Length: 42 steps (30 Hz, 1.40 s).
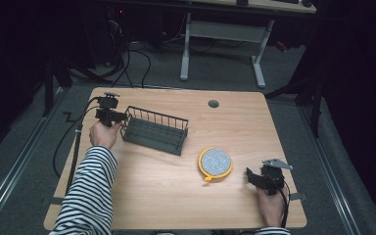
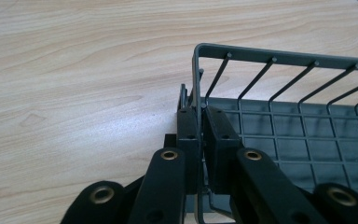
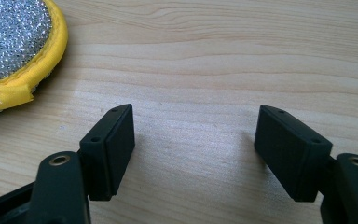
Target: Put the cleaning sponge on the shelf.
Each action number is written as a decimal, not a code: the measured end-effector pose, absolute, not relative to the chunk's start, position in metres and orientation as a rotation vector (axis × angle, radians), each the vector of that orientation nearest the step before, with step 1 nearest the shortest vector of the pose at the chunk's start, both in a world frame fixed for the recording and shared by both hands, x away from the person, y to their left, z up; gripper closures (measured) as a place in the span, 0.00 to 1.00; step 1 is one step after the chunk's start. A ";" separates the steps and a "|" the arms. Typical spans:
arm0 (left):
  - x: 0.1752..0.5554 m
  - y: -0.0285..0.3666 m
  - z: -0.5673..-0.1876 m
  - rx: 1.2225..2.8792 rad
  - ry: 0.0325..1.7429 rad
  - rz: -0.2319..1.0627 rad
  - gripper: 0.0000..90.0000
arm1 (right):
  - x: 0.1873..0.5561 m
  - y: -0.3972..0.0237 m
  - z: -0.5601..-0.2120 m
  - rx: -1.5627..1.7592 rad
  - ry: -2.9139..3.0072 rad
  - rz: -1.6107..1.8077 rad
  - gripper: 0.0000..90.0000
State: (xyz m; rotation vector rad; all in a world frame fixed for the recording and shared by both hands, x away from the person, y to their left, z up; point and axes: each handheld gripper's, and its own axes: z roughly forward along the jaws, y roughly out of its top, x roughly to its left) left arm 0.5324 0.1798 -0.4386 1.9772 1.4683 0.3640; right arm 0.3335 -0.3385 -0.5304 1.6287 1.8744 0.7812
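Observation:
A dark grey wire rack (image 1: 155,131) stands on the wooden table (image 1: 166,191), left of centre. My left gripper (image 1: 122,117) is at the rack's left end, shut on the wire of its end wall. In the left gripper view the rack (image 2: 303,140) stretches off to the right, and both pads (image 2: 221,140) of the left gripper (image 2: 201,114) clamp that upright wire. A round silver scouring pad (image 1: 216,163) with a yellow rim lies right of centre. To its right my right gripper (image 1: 249,175) rests open on the table. The right gripper (image 3: 195,128) shows bare wood between its jaws, with the pad (image 3: 14,42) off to the upper left.
A round grommet hole (image 1: 213,104) sits near the table's far edge. Beyond the table stands a white desk frame (image 1: 225,34) with cables on the floor. A striped sleeve (image 1: 90,191) lies along the table's left side.

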 end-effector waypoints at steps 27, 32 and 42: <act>0.455 0.167 -0.442 1.998 1.358 0.320 0.95 | 0.334 -0.338 -0.530 1.630 1.875 0.783 0.32; 0.446 0.169 -0.442 1.989 1.352 0.314 0.95 | 0.334 -0.338 -0.530 1.630 1.875 0.783 0.32; 0.443 0.172 -0.442 1.966 1.325 0.292 0.87 | 0.334 -0.338 -0.530 1.628 1.875 0.783 0.32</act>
